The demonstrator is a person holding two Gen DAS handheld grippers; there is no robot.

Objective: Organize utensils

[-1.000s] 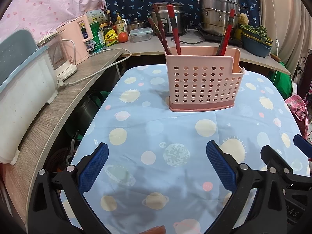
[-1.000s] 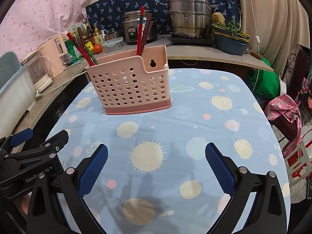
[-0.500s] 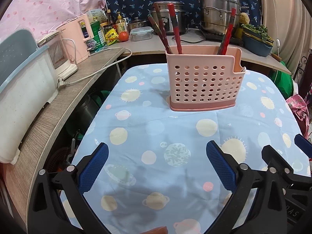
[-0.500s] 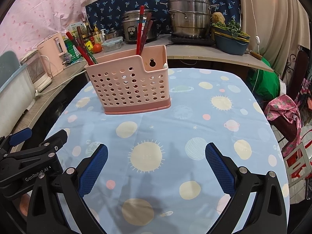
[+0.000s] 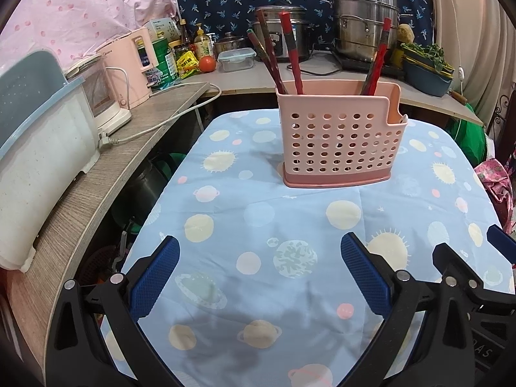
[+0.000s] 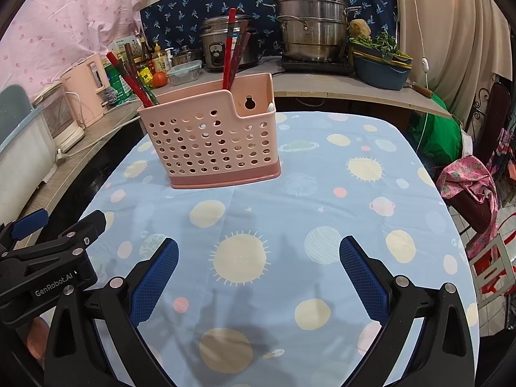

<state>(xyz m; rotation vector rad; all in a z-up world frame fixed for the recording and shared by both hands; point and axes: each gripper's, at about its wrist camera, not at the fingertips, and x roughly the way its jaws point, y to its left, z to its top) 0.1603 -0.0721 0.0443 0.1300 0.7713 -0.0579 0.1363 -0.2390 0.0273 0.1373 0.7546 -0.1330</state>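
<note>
A pink perforated utensil holder (image 5: pixel 340 140) stands upright on the blue planet-print tablecloth (image 5: pixel 258 213); it also shows in the right wrist view (image 6: pixel 216 138). Red and dark chopsticks (image 5: pixel 290 54) stick up from its compartments, also in the right wrist view (image 6: pixel 230 48), and a white tip pokes from the lower side pocket (image 6: pixel 270 107). My left gripper (image 5: pixel 259 277) is open and empty, well short of the holder. My right gripper (image 6: pixel 258 277) is open and empty, beside the left one, whose body shows in the right wrist view (image 6: pixel 48 258).
A wooden counter (image 5: pixel 96 174) on the left carries a white dish rack (image 5: pixel 38 161) and pink appliance (image 5: pixel 129 64). The back counter holds a rice cooker (image 6: pixel 225 45), steel steamer pot (image 6: pixel 309 25) and blue basin (image 6: pixel 380 71). A chair with pink cloth (image 6: pixel 471 187) stands right.
Both grippers have stayed open and nearly still; the views have shifted only slightly. The holder and chopsticks have not moved.
</note>
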